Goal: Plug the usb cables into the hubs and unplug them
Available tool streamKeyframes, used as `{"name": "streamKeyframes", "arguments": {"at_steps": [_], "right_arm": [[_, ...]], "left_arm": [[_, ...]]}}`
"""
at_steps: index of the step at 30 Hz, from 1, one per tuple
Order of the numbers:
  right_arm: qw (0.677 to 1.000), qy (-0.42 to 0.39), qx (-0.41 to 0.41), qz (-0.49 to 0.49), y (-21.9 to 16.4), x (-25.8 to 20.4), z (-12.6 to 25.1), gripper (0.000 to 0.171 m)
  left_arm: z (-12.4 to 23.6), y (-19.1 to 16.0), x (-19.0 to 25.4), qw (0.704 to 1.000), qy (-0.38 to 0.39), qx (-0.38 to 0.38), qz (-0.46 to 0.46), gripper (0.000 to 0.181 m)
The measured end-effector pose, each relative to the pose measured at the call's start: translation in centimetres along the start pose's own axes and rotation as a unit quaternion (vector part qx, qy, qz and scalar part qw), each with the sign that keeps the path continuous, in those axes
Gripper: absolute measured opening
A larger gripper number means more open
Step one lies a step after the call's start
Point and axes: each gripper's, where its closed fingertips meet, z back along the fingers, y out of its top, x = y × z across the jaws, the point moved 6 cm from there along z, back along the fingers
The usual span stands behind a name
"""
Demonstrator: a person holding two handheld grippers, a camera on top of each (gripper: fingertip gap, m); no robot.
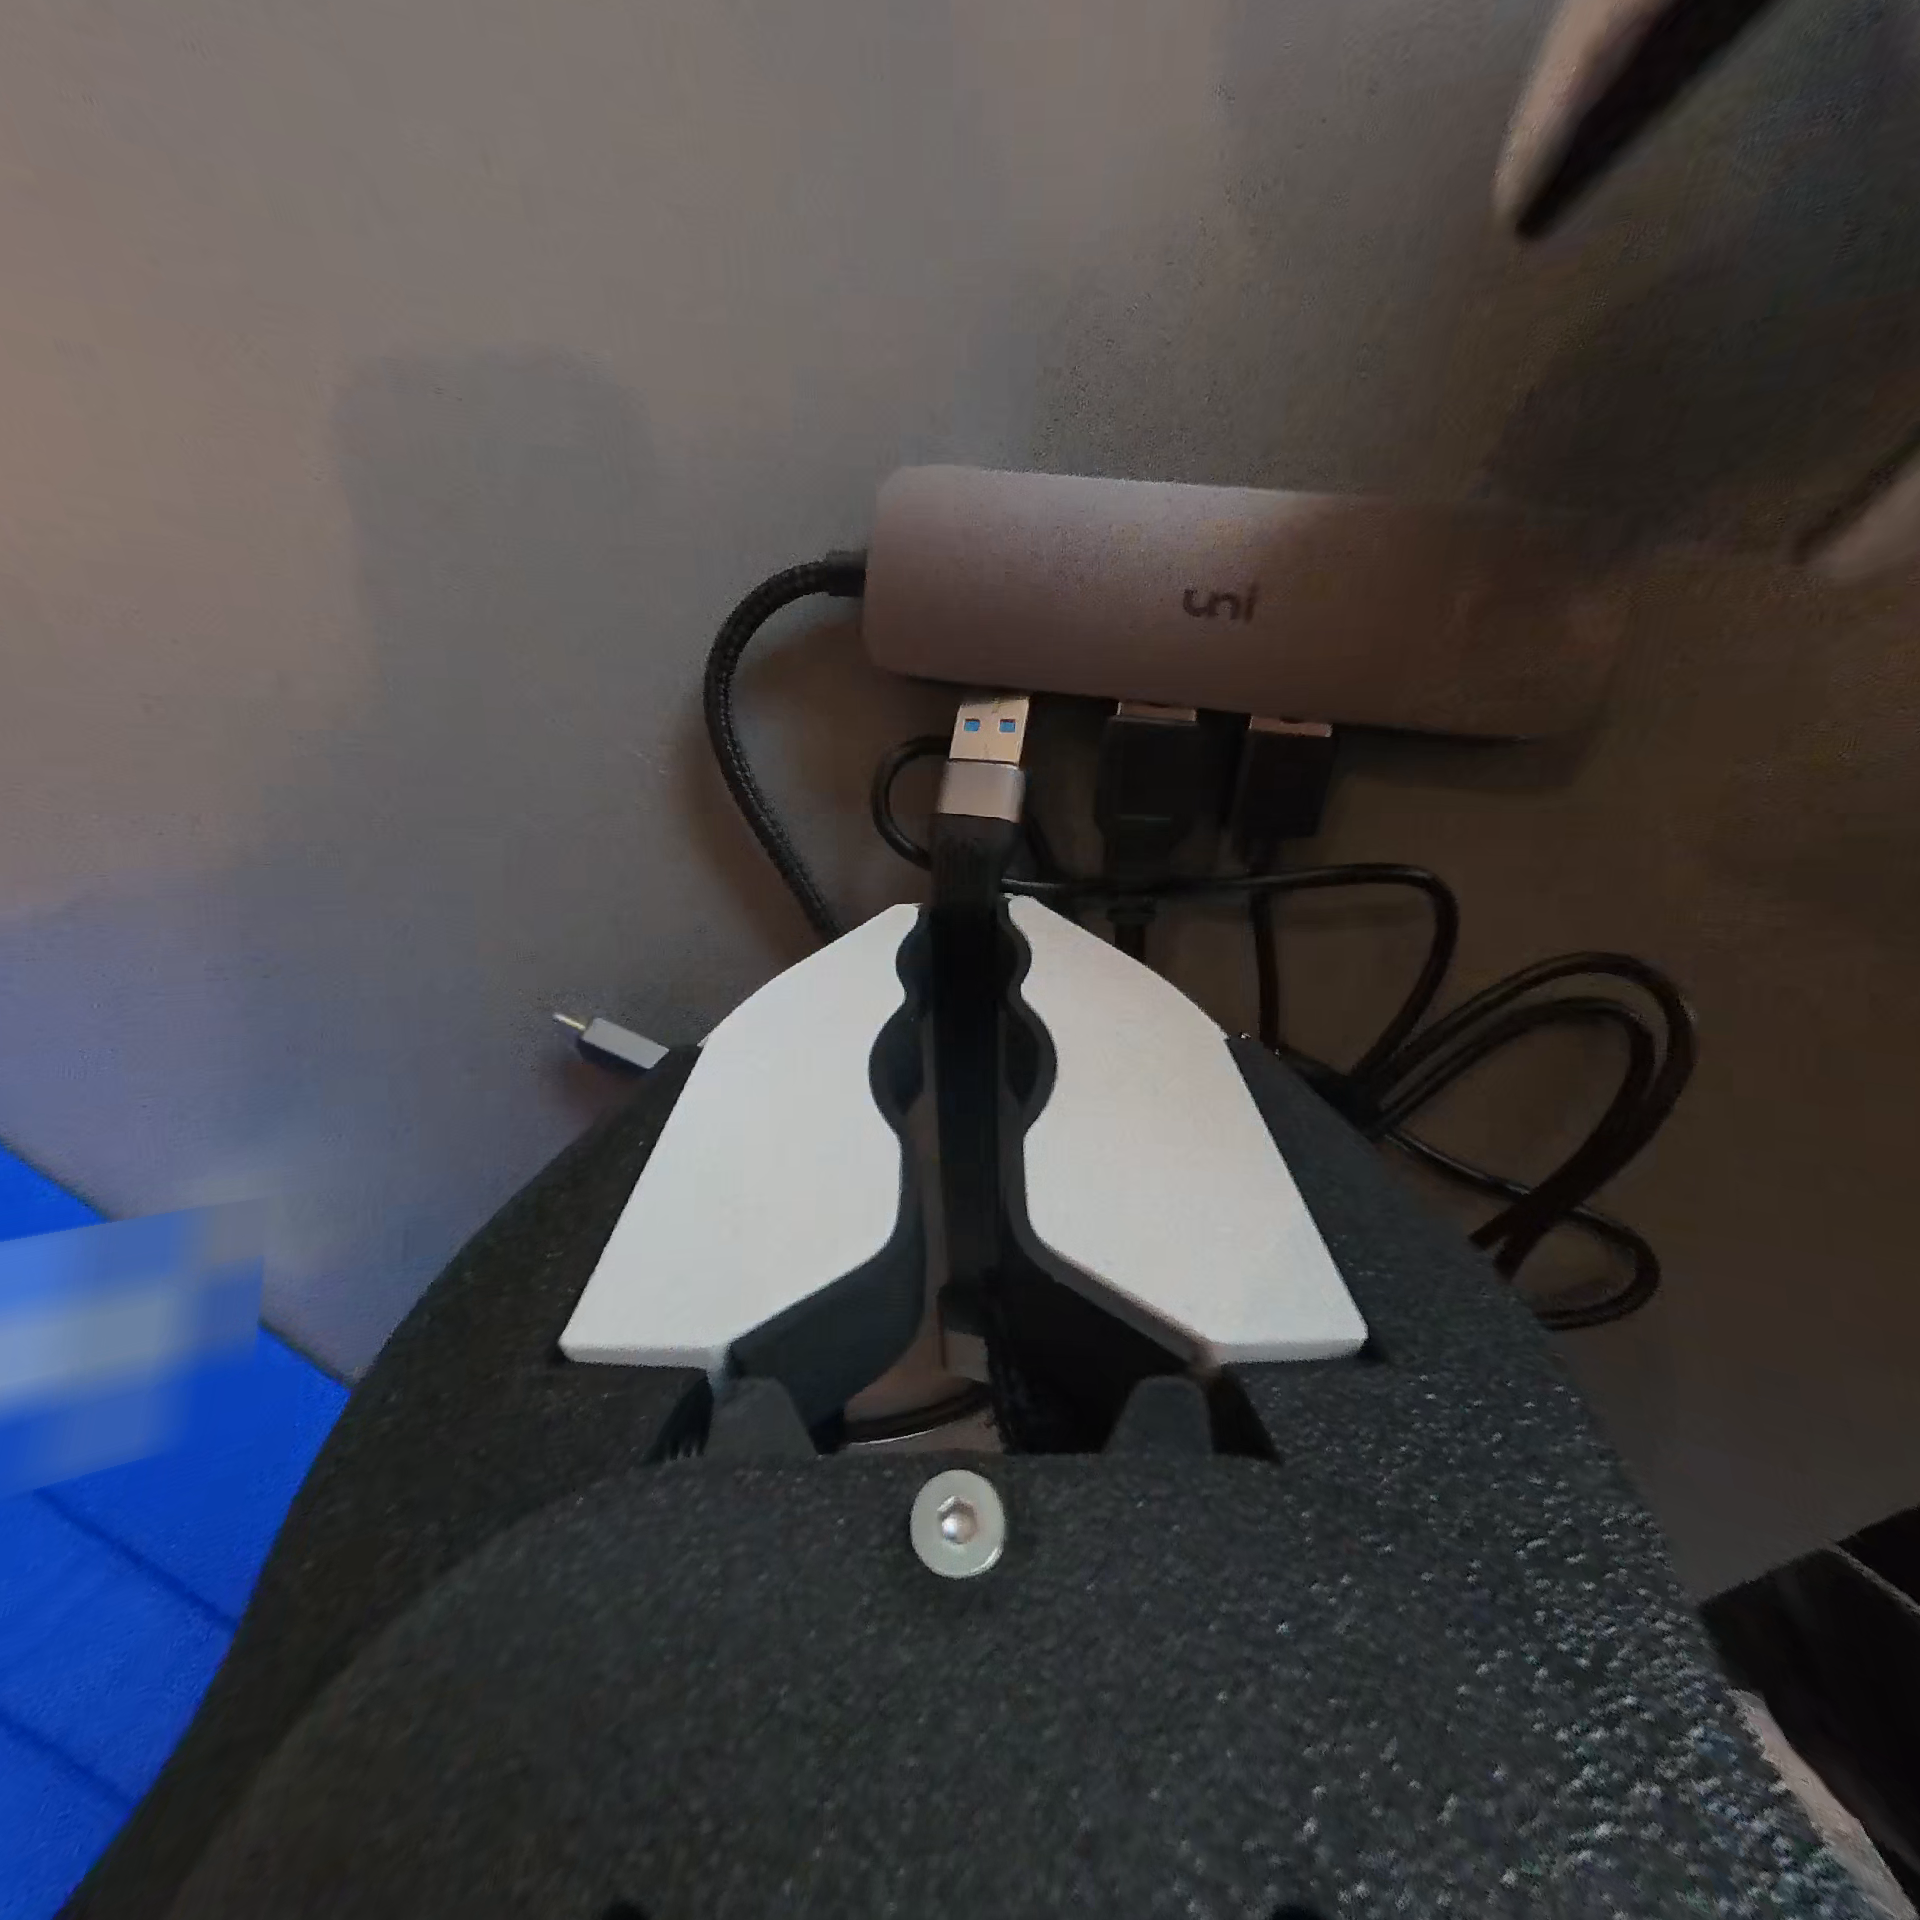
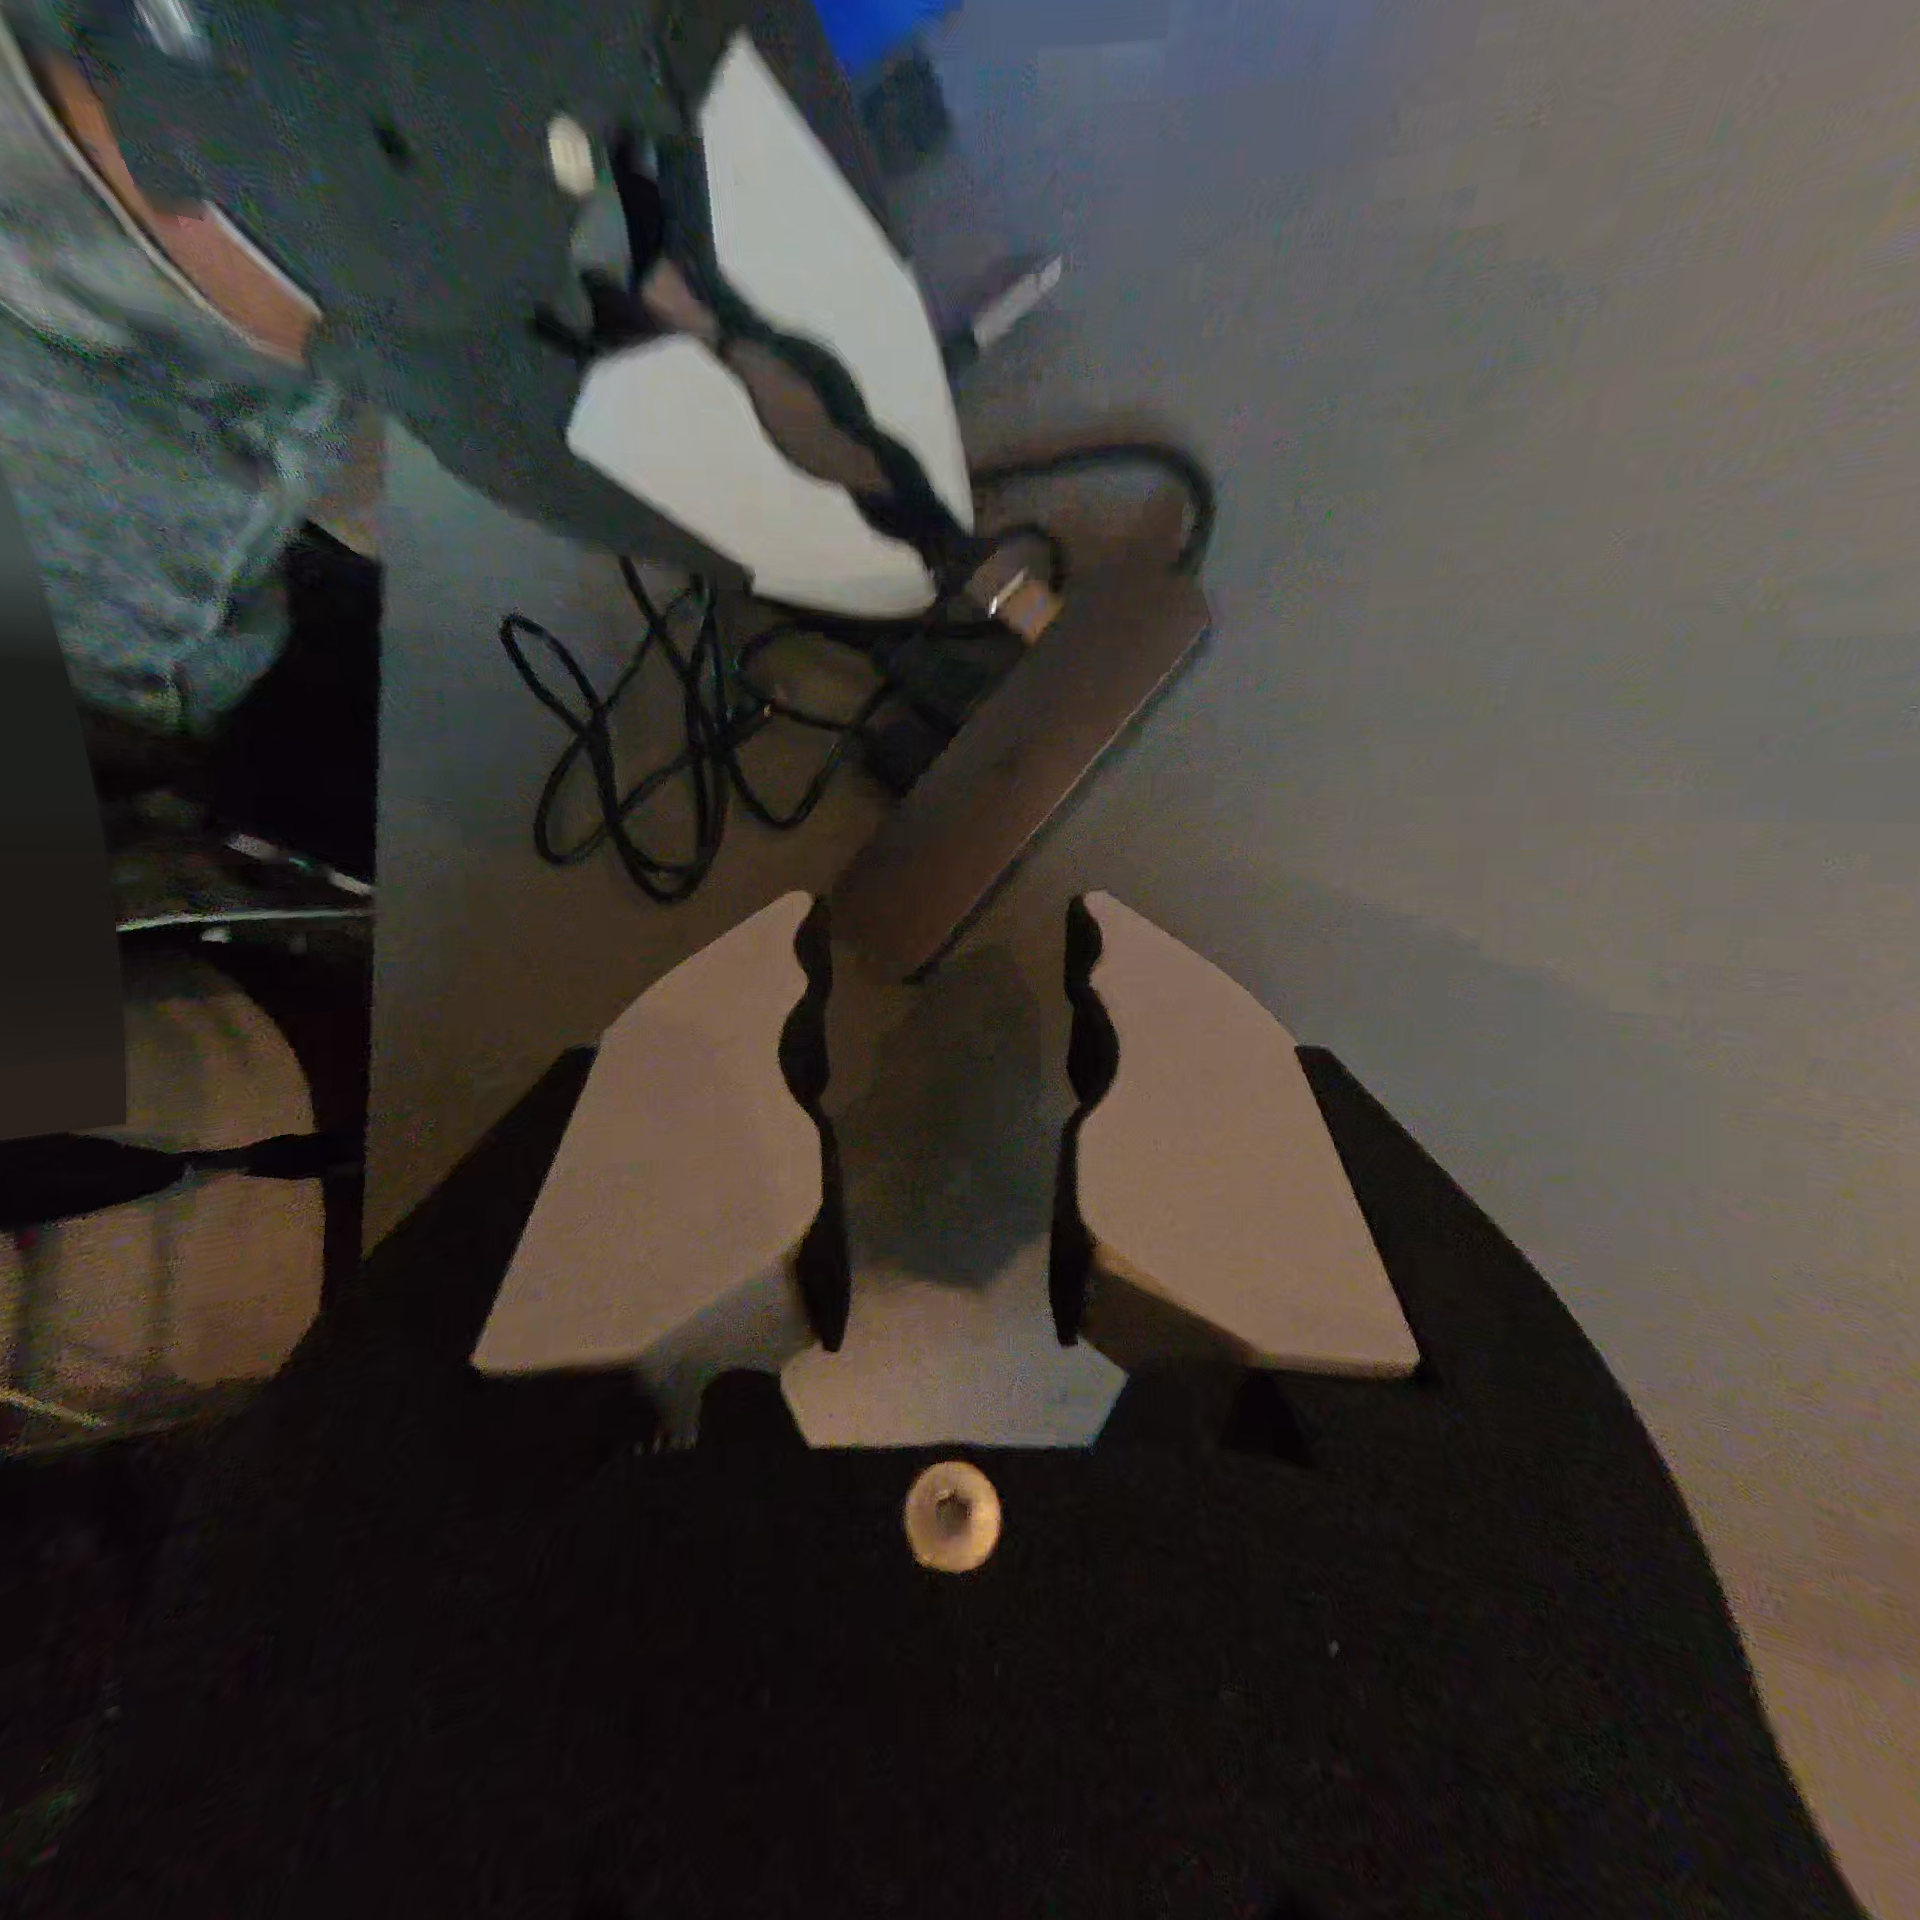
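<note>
Two black plugs (image 1: 1205, 790) seated in grey hub (image 1: 1226, 603) on counter (image 1: 416, 520); left tool (image 1: 966, 920) clenched on third usb cable (image 1: 971, 862), its silver plug (image 1: 987, 743) at hub's port. Right tool (image 2: 945, 935) released, straddling hub's near end.

Looks like an office or lab desk: a plain grey worktop (image 1: 520, 520), a grey USB hub (image 1: 1226, 592), tangled black cables (image 1: 1538, 1122), and a blue bin (image 1: 135, 1507) alongside.
</note>
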Motion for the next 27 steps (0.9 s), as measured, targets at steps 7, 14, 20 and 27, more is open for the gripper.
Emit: {"name": "streamKeyframes", "arguments": {"at_steps": [7, 14, 20, 27], "right_arm": [[0.997, 0.028, -0.052, 0.045, 0.3, 3.1, -2.2, 0.019], [0.995, 0.044, -0.055, 0.077, 0.9, 2.9, -3.3, 0.0], [0.991, 0.083, -0.066, 0.086, 0.8, 2.3, -3.4, 0.0], [0.993, 0.041, -0.057, 0.092, 1.0, 3.7, -2.9, 0.0]], "left_arm": [[0.0, 0.4, 0.2, 1.0, 0.005, -0.016, -0.018, 0.011], [-0.2, 1.0, 0.2, 0.998, -0.006, -0.039, -0.045, 0.011], [-0.3, 1.6, 0.2, 0.989, -0.006, -0.072, -0.125, 0.01], [-0.5, 2.1, 0.0, 0.974, -0.017, -0.087, -0.208, 0.011]]}}
